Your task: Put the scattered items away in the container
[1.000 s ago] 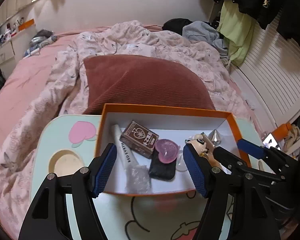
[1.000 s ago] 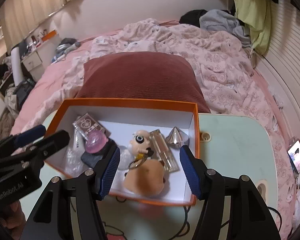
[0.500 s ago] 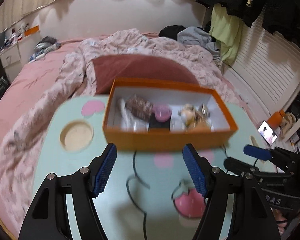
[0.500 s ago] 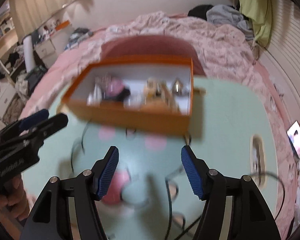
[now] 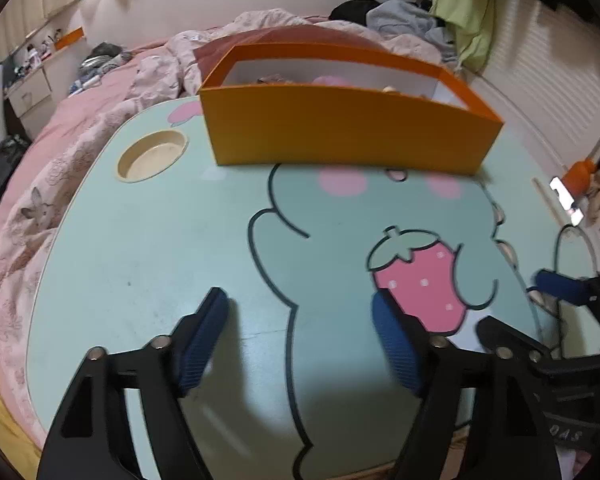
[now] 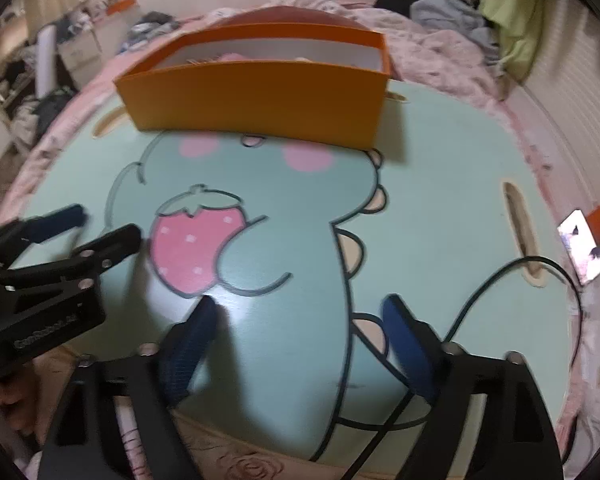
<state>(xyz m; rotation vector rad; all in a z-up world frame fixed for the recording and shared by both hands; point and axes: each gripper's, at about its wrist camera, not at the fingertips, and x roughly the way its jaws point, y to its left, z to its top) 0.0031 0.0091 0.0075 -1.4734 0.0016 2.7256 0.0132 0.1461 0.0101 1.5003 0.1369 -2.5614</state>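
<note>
The orange box [image 5: 339, 128] stands at the far side of the mint-green lap table [image 5: 148, 240]; it also shows in the right wrist view [image 6: 256, 100]. Only the tops of the items inside show above its near wall, among them something pink [image 5: 331, 79]. My left gripper [image 5: 298, 308] is open and empty, low over the table's near edge. My right gripper [image 6: 298, 316] is open and empty, also near the front edge. Each gripper shows in the other's view, the right one [image 5: 555, 284] and the left one [image 6: 100, 232].
The table sits on a bed with a pink floral duvet [image 5: 60, 152] and a dark red pillow [image 5: 284, 38] behind the box. A round cup recess [image 5: 152, 155] is at the table's left. A black cable [image 6: 511, 280] runs over the table's right side. A phone [image 6: 579, 246] lies to the right.
Both grippers have pulled back from over the box to the table's near edge and dropped low. The box now appears farther off and is seen from the side.
</note>
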